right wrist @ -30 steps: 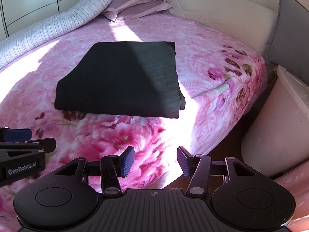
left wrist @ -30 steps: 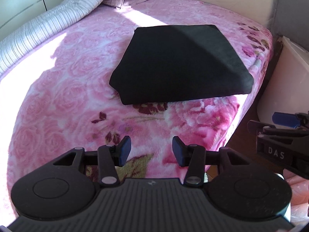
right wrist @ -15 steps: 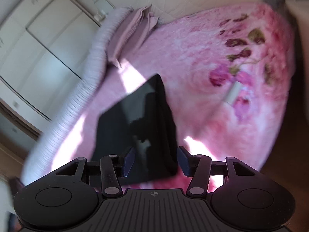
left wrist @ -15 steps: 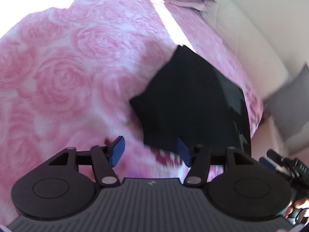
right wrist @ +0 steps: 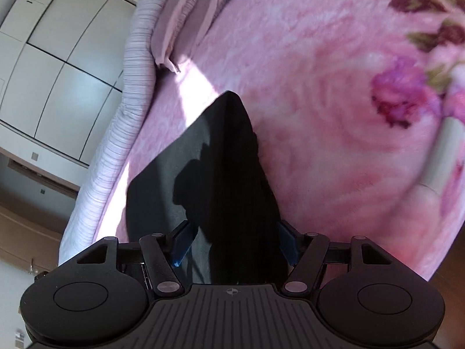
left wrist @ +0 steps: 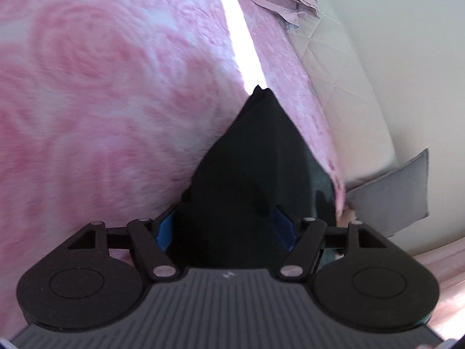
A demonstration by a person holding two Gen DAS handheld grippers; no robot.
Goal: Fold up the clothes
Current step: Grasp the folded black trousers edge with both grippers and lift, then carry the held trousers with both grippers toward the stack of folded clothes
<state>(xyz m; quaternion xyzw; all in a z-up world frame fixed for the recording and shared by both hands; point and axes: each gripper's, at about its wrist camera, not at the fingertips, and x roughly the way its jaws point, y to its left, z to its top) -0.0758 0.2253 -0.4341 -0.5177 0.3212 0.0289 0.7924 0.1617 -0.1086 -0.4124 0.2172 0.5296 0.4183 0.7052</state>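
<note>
Black folded garment (left wrist: 250, 180), earlier well ahead, now lies between both just-widened, unclamped tongs, left (left wrist: 226, 229) and right (right wrist: 235, 244).

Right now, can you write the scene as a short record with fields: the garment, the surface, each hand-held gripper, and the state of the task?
garment: black folded cloth, lying flat
surface: pink rose-pattern blanket on a bed
left hand-held gripper: jaws just opened wide, one on each side of a cloth edge, not pressing
right hand-held gripper: jaws just opened wide, astride the opposite edge, not pressing
background: pink pillows, white wardrobe
task state: cloth already folded, not gripped
</note>
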